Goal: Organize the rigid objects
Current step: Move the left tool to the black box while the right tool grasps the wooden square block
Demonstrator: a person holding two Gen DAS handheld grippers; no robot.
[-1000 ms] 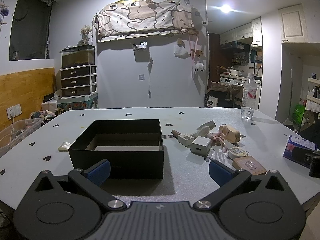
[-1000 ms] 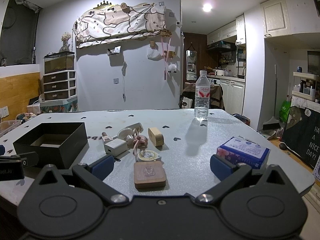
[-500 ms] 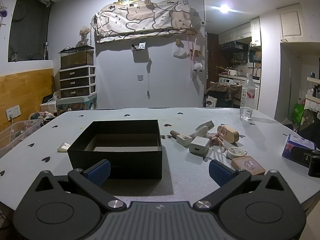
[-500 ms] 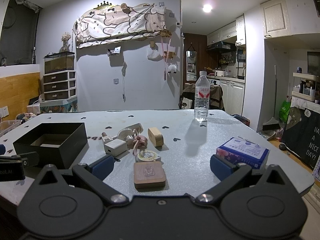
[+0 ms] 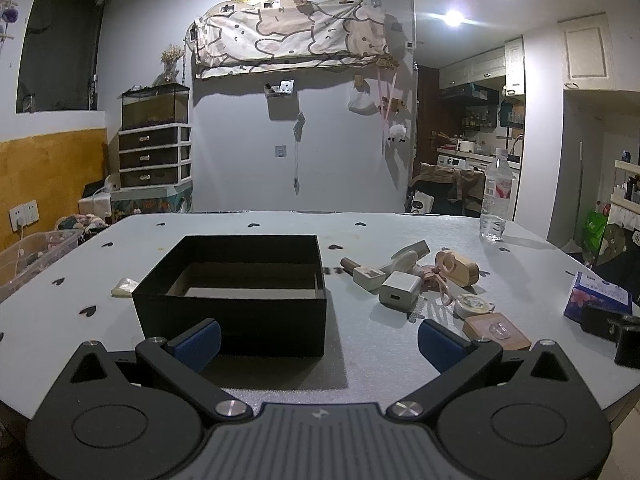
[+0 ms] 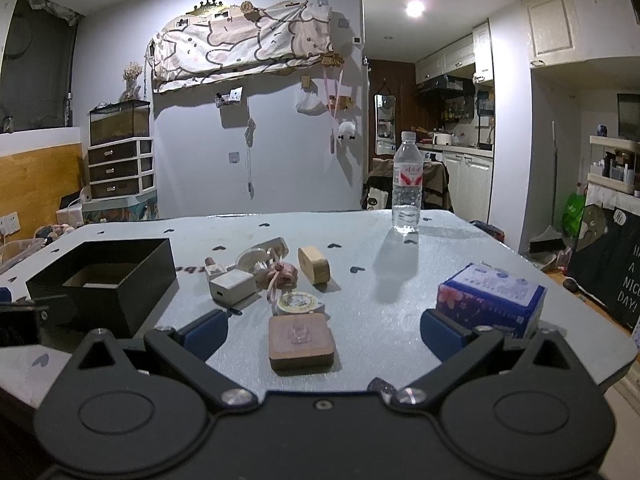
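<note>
Both my grippers, left gripper (image 5: 319, 342) and right gripper (image 6: 323, 334), gape wide, empty. Right should straddle the near wooden block (image 6: 301, 343) squarely, then carry it left to the black box (image 6: 104, 284).

Over the last second the left gripper (image 5: 319, 338) has drifted a little: in its view the black box (image 5: 236, 280) and the cluster of small things beside it, such as the white charger (image 5: 400, 291), now sit slightly lower and further left than before. The right gripper (image 6: 323, 334) has eased a touch closer to the desk (image 6: 384, 280), so that the wooden square block (image 6: 301, 343) and the blue tissue pack (image 6: 492, 300) show slightly larger and lower in its view. Nothing on the desk has itself been moved, and both grippers' blue fingers are spread as wide as before.
</note>
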